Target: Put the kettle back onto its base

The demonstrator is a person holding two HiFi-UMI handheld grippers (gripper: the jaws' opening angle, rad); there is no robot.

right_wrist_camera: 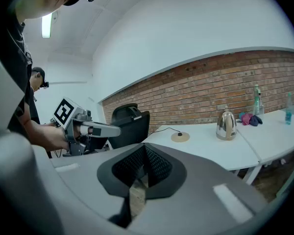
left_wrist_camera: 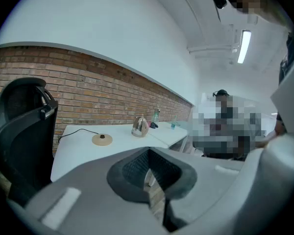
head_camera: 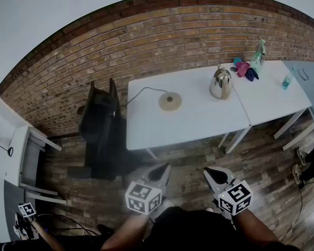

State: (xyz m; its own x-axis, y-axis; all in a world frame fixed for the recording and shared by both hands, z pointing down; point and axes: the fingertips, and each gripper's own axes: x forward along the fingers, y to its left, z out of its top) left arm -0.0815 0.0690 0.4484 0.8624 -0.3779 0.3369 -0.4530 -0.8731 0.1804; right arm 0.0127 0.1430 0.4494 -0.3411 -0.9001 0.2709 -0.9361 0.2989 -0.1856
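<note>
A shiny steel kettle (head_camera: 220,82) stands upright near the right end of a white table (head_camera: 193,124). Its round tan base (head_camera: 170,101) lies apart to the left, with a black cord running off toward the wall. Both show small in the left gripper view, the kettle (left_wrist_camera: 140,127) and the base (left_wrist_camera: 102,139), and in the right gripper view, the kettle (right_wrist_camera: 226,125) and the base (right_wrist_camera: 180,137). My left gripper (head_camera: 161,169) (left_wrist_camera: 148,174) and right gripper (head_camera: 212,172) (right_wrist_camera: 140,176) hang over the floor well short of the table. Both are shut with nothing in them.
A black office chair (head_camera: 102,124) stands left of the table. A second white table (head_camera: 272,95) adjoins on the right with bottles (head_camera: 258,53) and coloured cloths (head_camera: 245,69). Another person's hand holds a marker-cube gripper (right_wrist_camera: 83,129) to my left. The floor is wood planks.
</note>
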